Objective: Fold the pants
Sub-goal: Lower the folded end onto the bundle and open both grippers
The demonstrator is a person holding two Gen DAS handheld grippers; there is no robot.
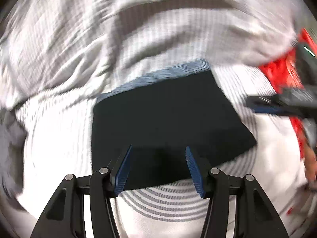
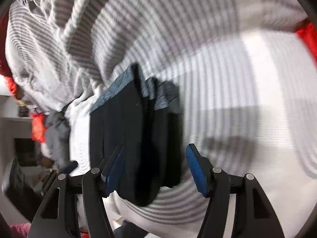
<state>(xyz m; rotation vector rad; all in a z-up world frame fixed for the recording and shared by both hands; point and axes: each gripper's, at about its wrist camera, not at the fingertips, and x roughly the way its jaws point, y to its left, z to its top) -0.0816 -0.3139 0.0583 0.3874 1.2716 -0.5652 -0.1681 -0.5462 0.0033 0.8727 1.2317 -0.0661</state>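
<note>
**Dark pants folded flat on the striped sheet, both grippers gaping**

Much of this is smeared by motion. The striped sheet (image 1: 65, 138) blurs into rings around the edges of both wrist views, and the rumpled grey-and-white bedding (image 1: 69, 39) heaped behind it is hard to read fold by fold. At the far right of the left wrist view a red patch (image 1: 277, 73) shows past the sheet's edge, too blurred for me to say what it is. In the right wrist view, the clutter at lower left beyond the bed is equally unclear.

The pants (image 1: 168, 115) lie on the sheet as a dark, roughly rectangular folded block, with a band of lighter blue-grey fabric along the far edge. The left gripper (image 1: 157, 170) hangs over their near edge, its blue pads wide apart and clamped on nothing, with dark cloth showing between them. The right gripper (image 1: 277, 103) enters from the right of that view, blurred, just beside the pants' right edge. From its own camera, the right gripper (image 2: 156, 170) is spread wide too, and the pants (image 2: 134, 138) sit between and beyond its fingers, nearer the left pad (image 2: 115, 172); whether that pad touches the cloth I cannot tell.
</note>
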